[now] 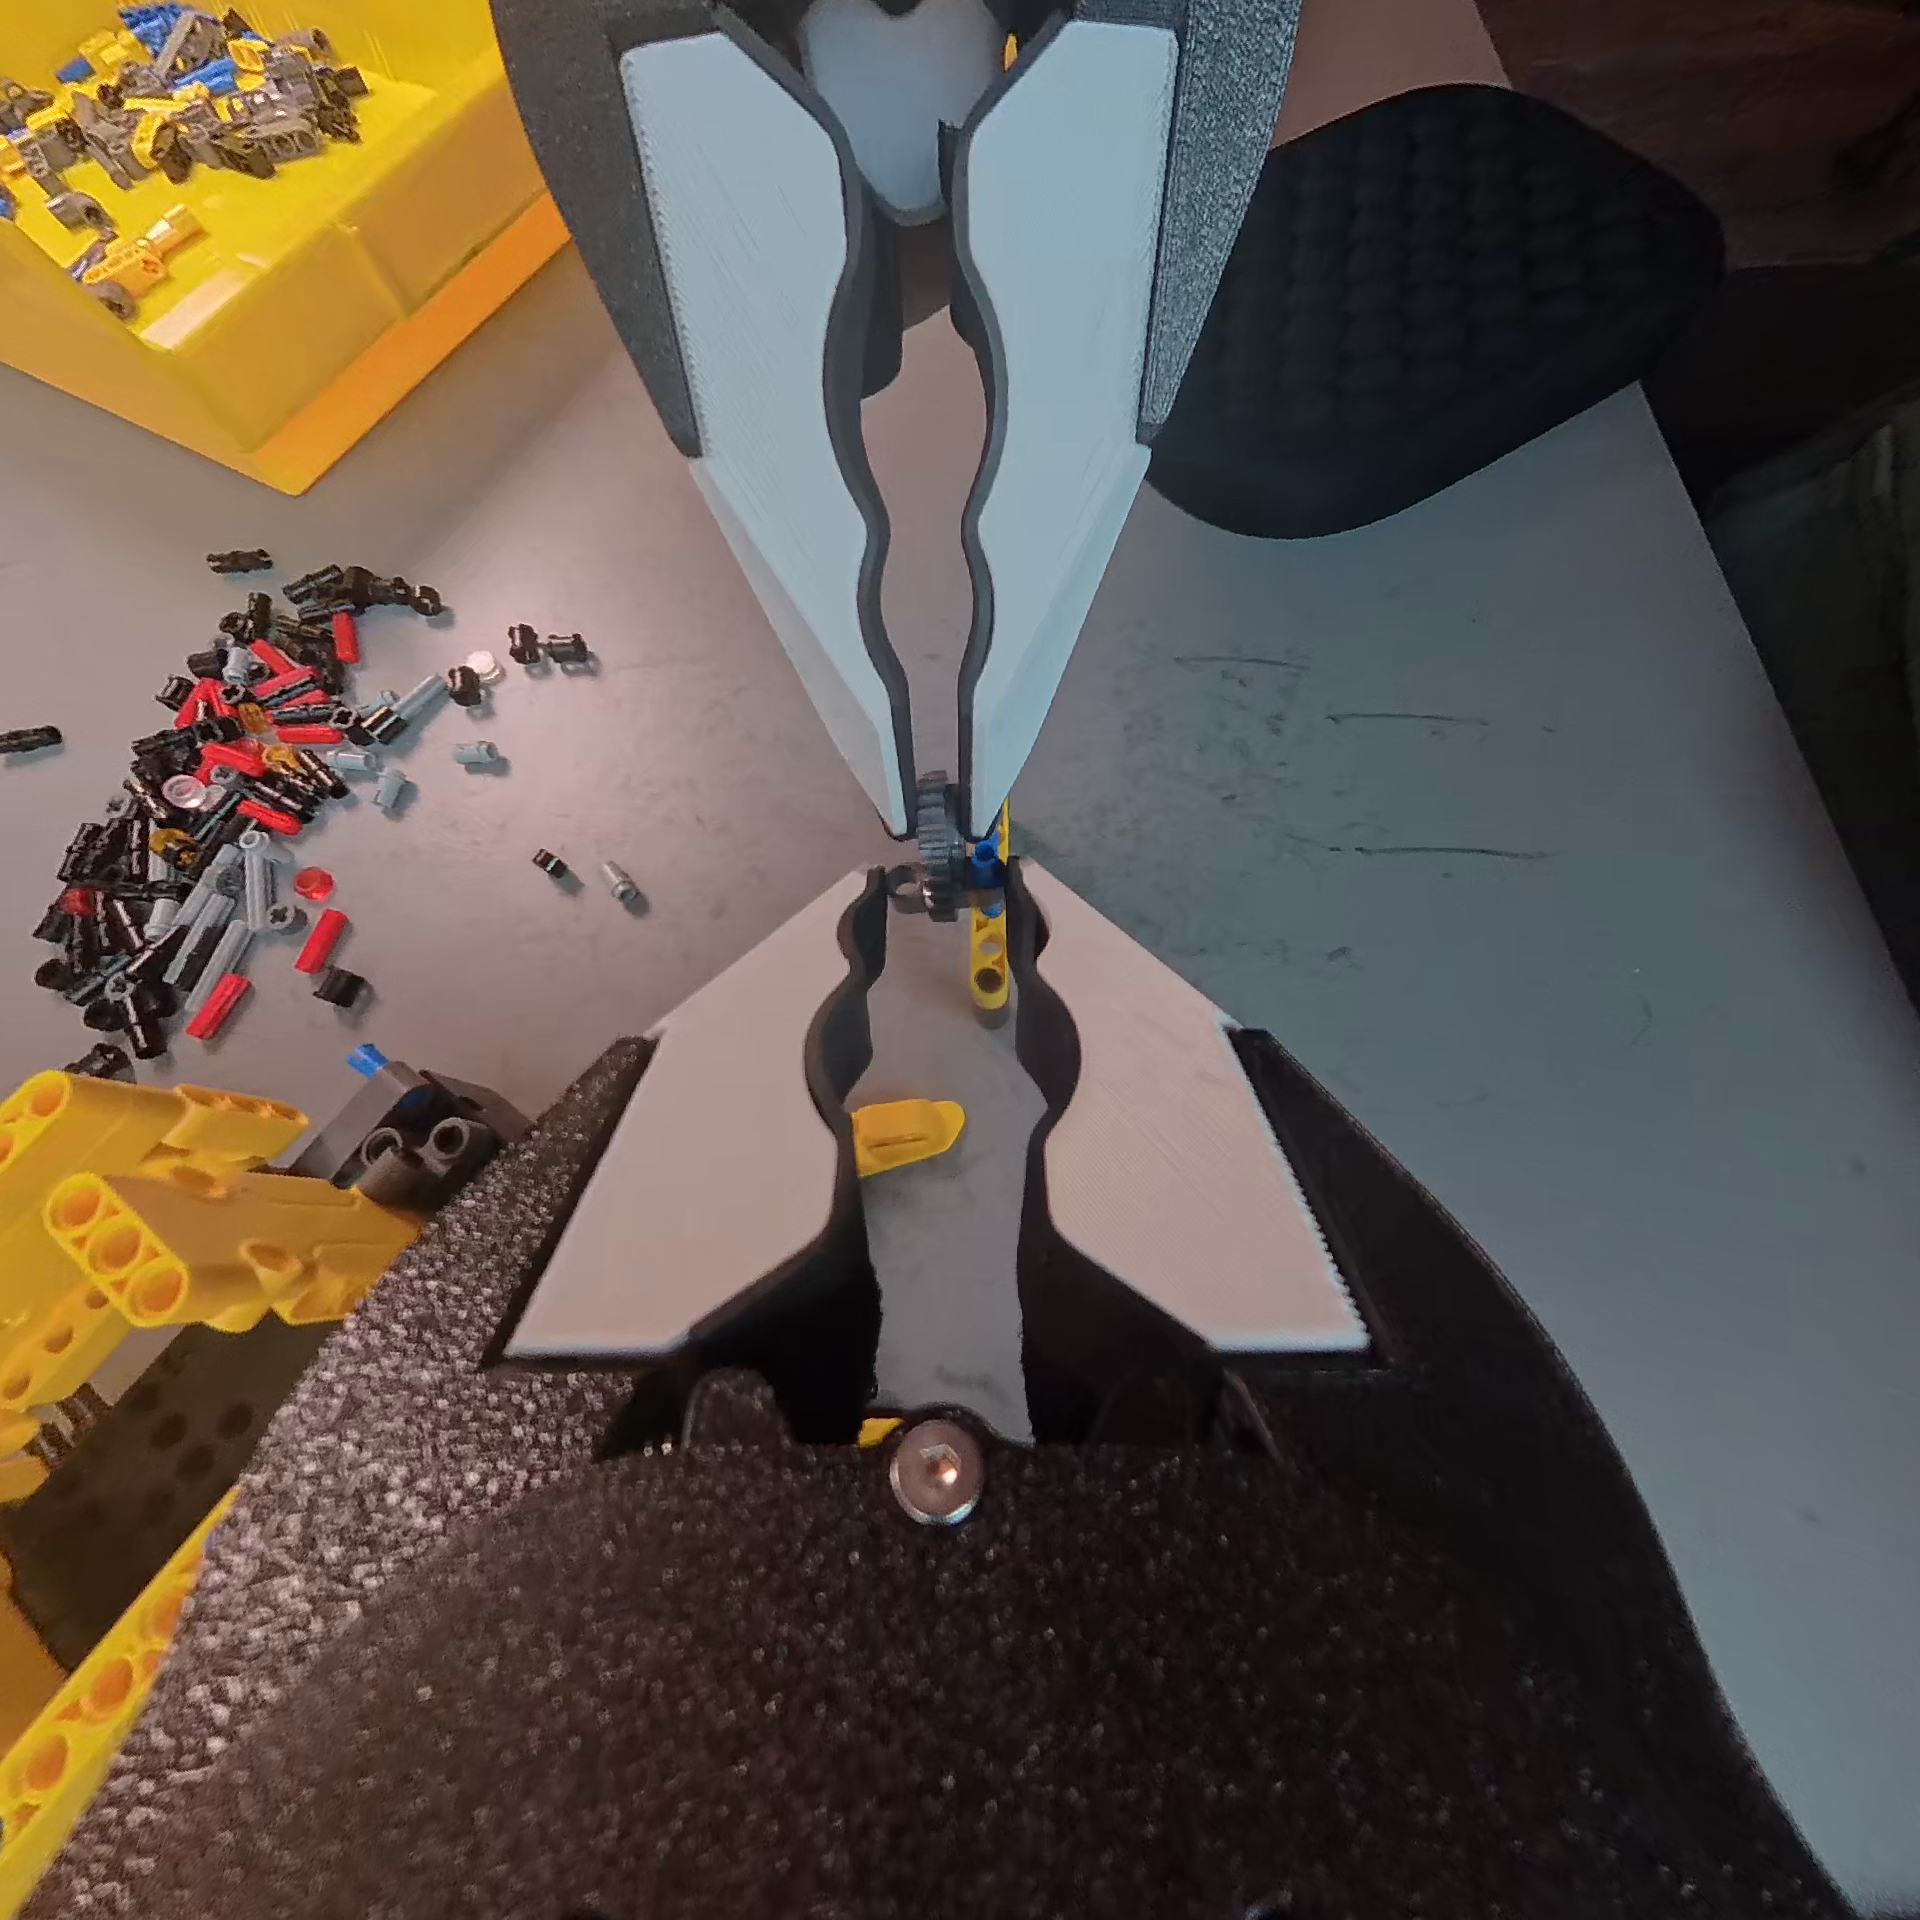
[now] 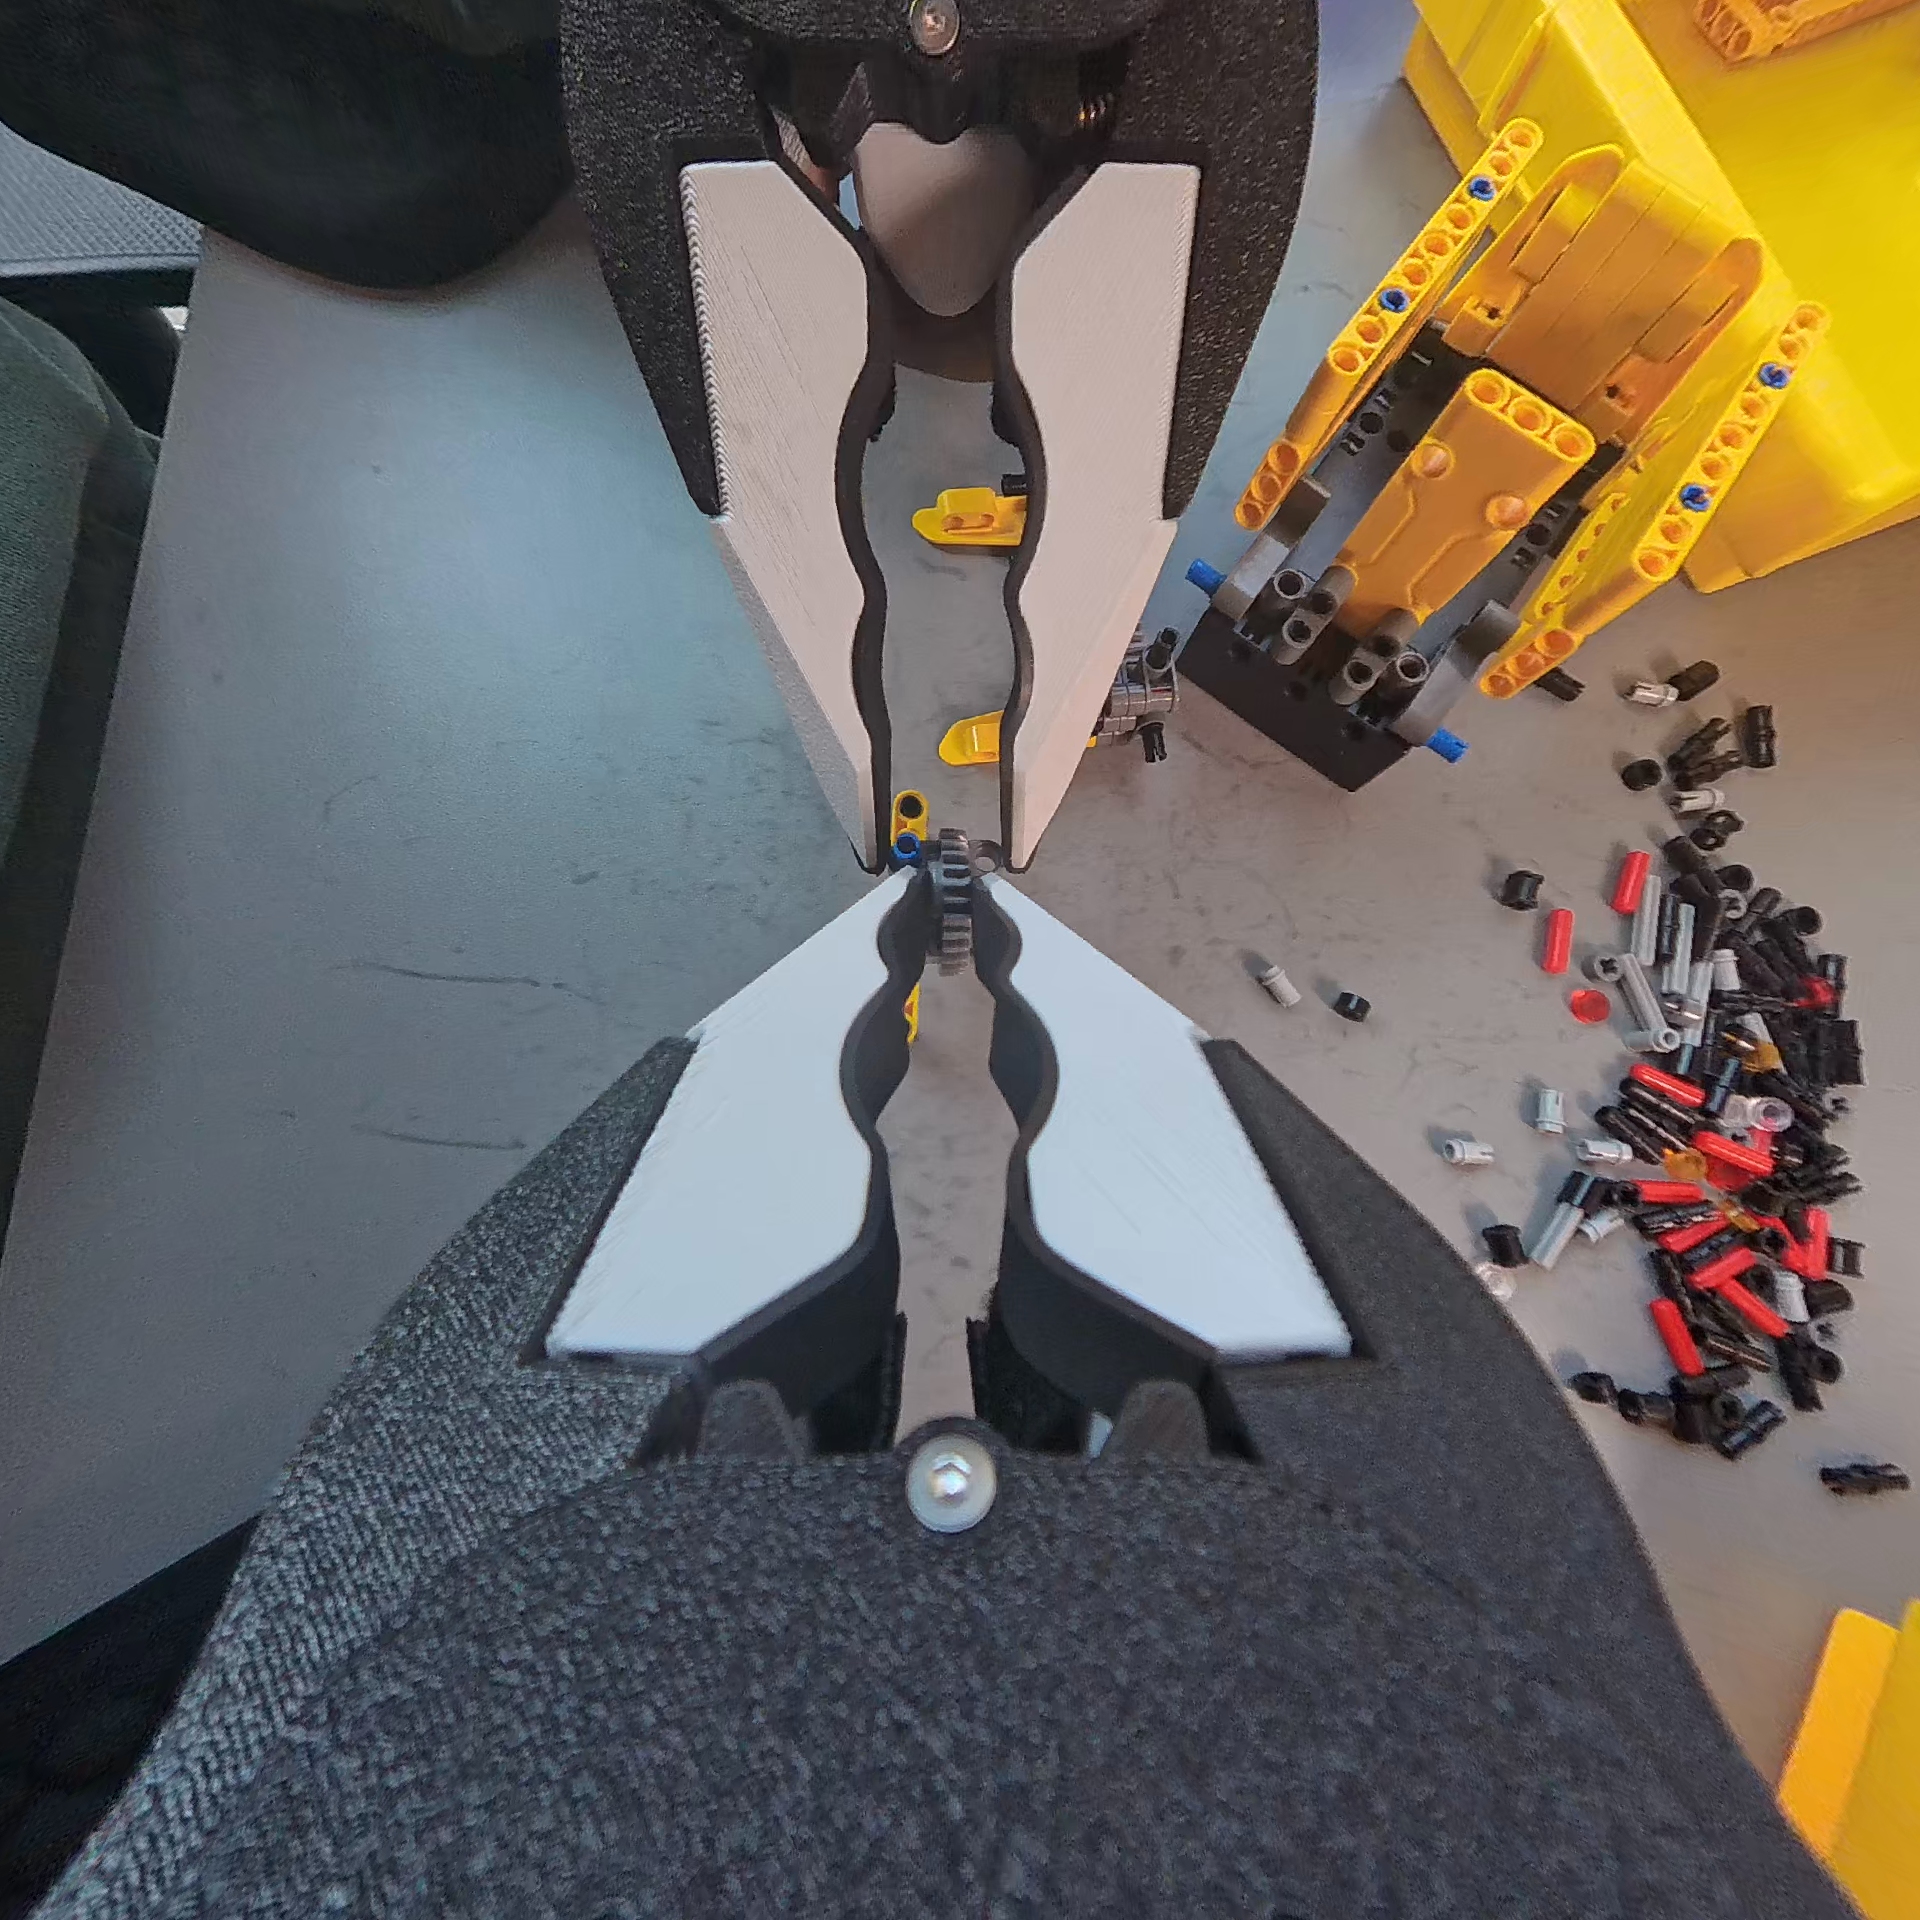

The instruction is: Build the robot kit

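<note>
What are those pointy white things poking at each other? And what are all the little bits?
A person holds two tools, each with a two-fingered claw and a camera that looks along its fingers. Each picture shows its own claw at the bottom and the other claw at the top. The right claw pinches a dark gear wheel. The left claw seems to hold a yellow bar with holes, tip to tip with the gear. On the grey table lie a pile of small black, red and grey building pieces, a half-built yellow model and a yellow box of parts.
</note>
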Available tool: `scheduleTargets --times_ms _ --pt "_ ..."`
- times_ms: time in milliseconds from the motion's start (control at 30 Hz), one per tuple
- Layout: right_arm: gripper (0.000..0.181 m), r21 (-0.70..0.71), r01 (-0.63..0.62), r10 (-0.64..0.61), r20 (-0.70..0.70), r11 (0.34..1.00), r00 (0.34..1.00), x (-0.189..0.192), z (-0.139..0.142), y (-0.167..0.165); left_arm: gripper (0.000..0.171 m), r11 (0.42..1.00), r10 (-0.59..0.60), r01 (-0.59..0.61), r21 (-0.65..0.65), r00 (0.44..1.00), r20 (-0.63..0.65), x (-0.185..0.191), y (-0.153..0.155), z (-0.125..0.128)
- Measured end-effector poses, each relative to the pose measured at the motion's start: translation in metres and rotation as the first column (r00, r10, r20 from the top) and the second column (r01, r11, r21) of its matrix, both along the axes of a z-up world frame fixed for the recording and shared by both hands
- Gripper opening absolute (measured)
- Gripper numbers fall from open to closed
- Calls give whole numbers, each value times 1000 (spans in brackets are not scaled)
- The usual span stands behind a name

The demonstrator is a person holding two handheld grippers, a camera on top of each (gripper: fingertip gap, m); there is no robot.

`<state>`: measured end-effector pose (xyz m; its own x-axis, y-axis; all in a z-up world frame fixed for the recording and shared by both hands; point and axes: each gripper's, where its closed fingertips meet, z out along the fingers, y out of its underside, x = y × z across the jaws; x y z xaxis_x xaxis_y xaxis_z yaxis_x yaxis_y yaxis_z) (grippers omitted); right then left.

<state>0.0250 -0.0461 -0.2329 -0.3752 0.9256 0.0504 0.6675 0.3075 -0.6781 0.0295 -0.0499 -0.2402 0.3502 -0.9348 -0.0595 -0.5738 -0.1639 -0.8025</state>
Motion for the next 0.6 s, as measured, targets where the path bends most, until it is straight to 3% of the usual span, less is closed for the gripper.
scheduleTargets --times_ms 267,600 --pt "7 24 3 -2 -24 1000 1000 0 0 0 22 1000 5 -5 3 1000 -12 1 0 0" --pt "7 11 107 -106 -45 994 993 0 1 0 27 999 -24 26 35 997 -67 -1 2 2"
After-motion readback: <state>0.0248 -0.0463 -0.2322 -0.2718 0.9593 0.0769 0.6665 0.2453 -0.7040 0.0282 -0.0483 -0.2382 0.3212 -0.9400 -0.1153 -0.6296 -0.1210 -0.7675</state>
